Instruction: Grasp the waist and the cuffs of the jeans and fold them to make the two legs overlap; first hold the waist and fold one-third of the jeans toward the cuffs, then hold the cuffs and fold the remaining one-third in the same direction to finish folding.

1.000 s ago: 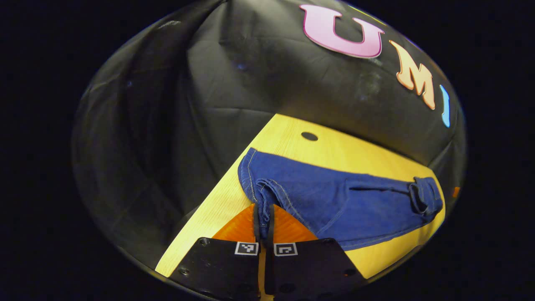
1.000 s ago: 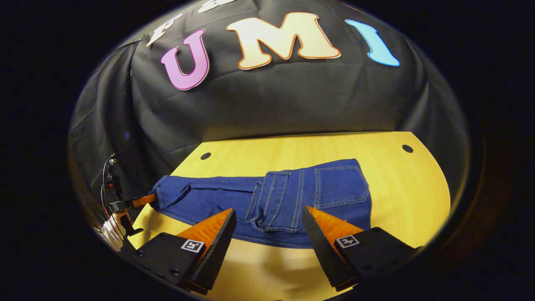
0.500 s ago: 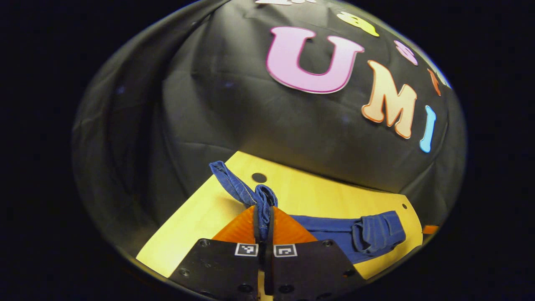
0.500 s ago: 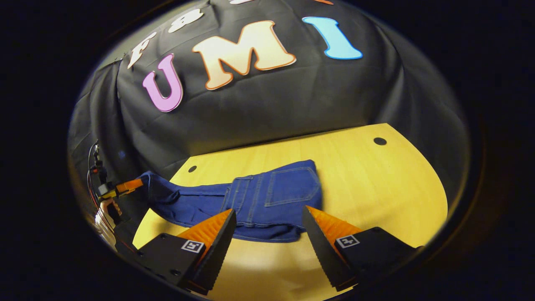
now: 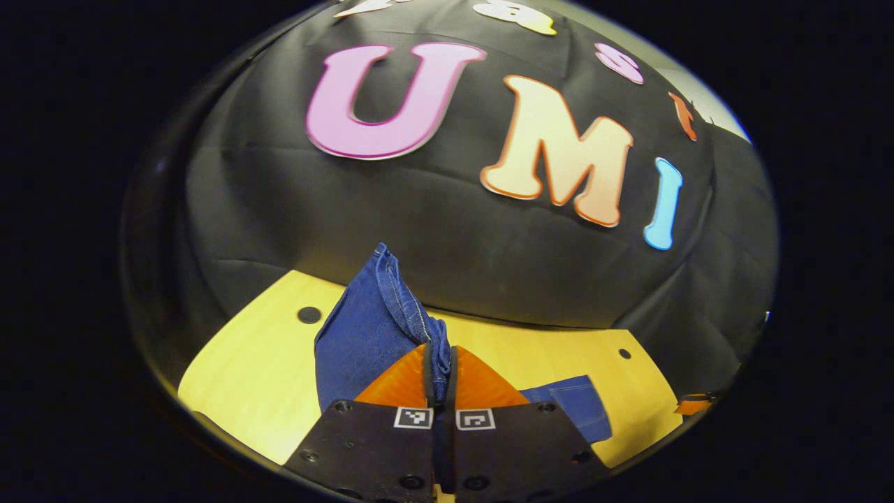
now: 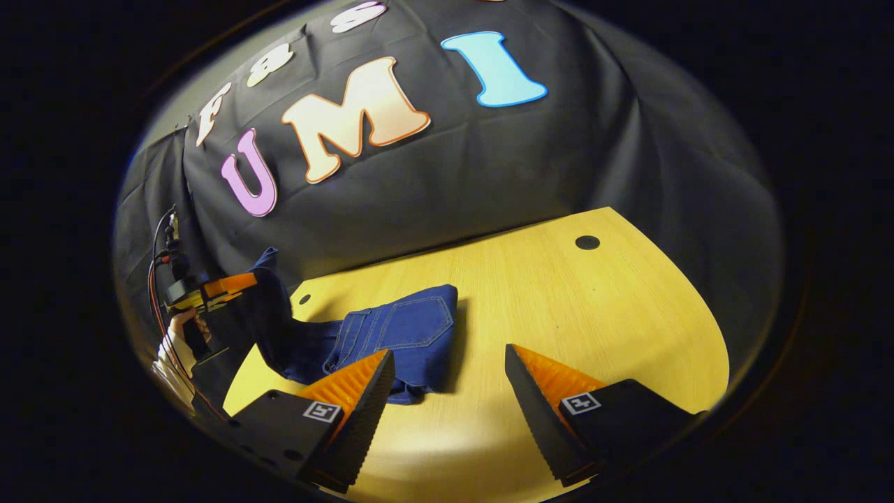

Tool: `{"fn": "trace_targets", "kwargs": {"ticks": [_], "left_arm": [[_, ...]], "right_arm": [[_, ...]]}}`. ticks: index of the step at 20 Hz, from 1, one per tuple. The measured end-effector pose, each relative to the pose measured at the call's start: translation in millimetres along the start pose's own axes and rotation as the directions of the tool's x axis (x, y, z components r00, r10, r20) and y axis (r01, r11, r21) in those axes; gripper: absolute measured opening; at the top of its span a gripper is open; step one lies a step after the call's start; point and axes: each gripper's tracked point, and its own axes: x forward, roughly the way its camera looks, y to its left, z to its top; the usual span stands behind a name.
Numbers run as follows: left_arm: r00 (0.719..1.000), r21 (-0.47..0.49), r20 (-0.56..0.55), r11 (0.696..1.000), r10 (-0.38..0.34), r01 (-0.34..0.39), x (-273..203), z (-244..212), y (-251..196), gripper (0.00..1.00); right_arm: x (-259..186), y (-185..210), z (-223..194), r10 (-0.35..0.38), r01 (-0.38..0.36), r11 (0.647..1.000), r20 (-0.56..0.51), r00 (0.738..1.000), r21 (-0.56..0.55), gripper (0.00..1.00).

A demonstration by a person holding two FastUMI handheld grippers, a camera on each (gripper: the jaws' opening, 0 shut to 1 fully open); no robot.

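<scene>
The blue jeans (image 6: 405, 332) lie on the yellow table (image 6: 559, 300), their waist part folded over with a back pocket facing up. My left gripper (image 5: 438, 353) is shut on the cuff end (image 5: 374, 328), which stands lifted off the table. In the right gripper view that left gripper (image 6: 209, 288) sits at the far left, held by a hand (image 6: 178, 335), with the leg cloth hanging from it. My right gripper (image 6: 447, 363) is open above the table's near side, just right of the folded waist, and holds nothing.
The table has small round holes (image 6: 587, 242) near its far corners (image 5: 309, 314). Black cloth walls close in behind and beside it. Bare tabletop stretches right of the jeans in the right gripper view.
My left gripper has lifted the cuffs off the table and swung them up and toward the waist. My right gripper has drawn back to the right, away from the folded waist.
</scene>
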Motion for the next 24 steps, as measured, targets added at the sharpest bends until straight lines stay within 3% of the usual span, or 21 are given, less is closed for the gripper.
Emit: {"fn": "trace_targets", "kwargs": {"ticks": [1,2,3,6,7,9,10,11,14,16,17,19,20,21,23,24], "left_arm": [[1.0,0.018,-0.008,1.0,-0.022,0.022,7.4,-0.4,-23.3,0.0],[0.999,0.039,-0.019,0.998,-0.039,0.04,14.1,-3.1,-43.9,0.0],[0.998,0.057,-0.032,0.996,-0.06,0.062,21.3,-6.5,-66.1,0.0],[0.989,0.108,-0.076,0.985,-0.126,0.134,38.3,-24.3,-129.4,0.0],[0.985,0.124,-0.098,0.98,-0.142,0.154,40.1,-34.7,-148.0,0.0],[0.974,0.165,-0.145,0.967,-0.173,0.196,39.0,-59.9,-180.0,0.0],[0.969,0.2,-0.167,0.957,-0.18,0.212,40.7,-76.3,-193.0,0.0],[0.965,0.241,-0.191,0.944,-0.18,0.224,38.4,-95.6,-200.1,0.0],[0.944,0.33,-0.284,0.907,-0.17,0.263,15.8,-161.0,-208.2,0.0],[0.928,0.337,-0.341,0.901,-0.152,0.272,1.9,-197.0,-207.2,0.0],[0.925,0.344,-0.351,0.899,-0.146,0.272,-2.1,-208.6,-203.3,0.0],[0.918,0.366,-0.377,0.891,-0.124,0.27,-4.2,-229.6,-196.8,0.0],[0.91,0.373,-0.4,0.888,-0.109,0.27,-6.1,-242.6,-193.0,0.01],[0.903,0.377,-0.416,0.883,-0.108,0.279,-7.5,-253.3,-192.4,0.03],[0.898,0.383,-0.423,0.874,-0.124,0.301,-8.5,-261.1,-196.5,0.11],[0.899,0.376,-0.415,0.874,-0.137,0.307,-10.3,-258.9,-198.5,0.21]], "right_arm": [[-1.6,-6.3,-0.8,-0.003,0.003,1.0,-0.002,1.0,0.002,0.98],[-3.5,-11.8,-3.5,-0.004,0.004,1.0,-0.007,1.0,0.004,0.94],[-4.7,-16.6,-5.9,-0.004,0.005,1.0,-0.008,1.0,0.008,0.98],[-8.4,-31.6,-12.7,-0.008,0.008,1.0,-0.012,1.0,0.024,0.98],[-9.9,-35.6,-15.4,-0.007,0.007,1.0,-0.015,1.0,0.028,0.94],[-12.5,-43.4,-20.3,-0.01,0.011,0.999,-0.021,1.0,0.03,0.98],[-15.3,-46.0,-22.1,-0.015,0.015,0.999,-0.025,1.0,0.028,0.94],[-16.6,-49.9,-23.1,-0.021,0.021,0.999,-0.032,0.999,0.024,0.98],[-19.6,-58.0,-24.3,-0.027,0.028,0.999,-0.039,0.999,0.017,0.98],[-20.8,-59.5,-26.9,-0.026,0.027,1.0,-0.045,0.999,0.015,0.98],[-20.4,-59.9,-27.8,-0.026,0.027,1.0,-0.046,0.999,0.012,0.94],[-19.4,-56.3,-28.9,-0.018,0.018,1.0,-0.049,0.999,0.006,0.98],[-19.7,-53.4,-30.0,-0.013,0.013,1.0,-0.051,0.999,0.003,0.94],[-19.7,-50.5,-31.7,-0.009,0.009,1.0,-0.055,0.998,-0.001,0.98],[-21.0,-42.6,-32.9,0.003,-0.003,1.0,-0.054,0.999,-0.006,0.94],[-22.1,-37.8,-32.5,0.007,-0.008,1.0,-0.052,0.999,-0.008,0.98]]}}
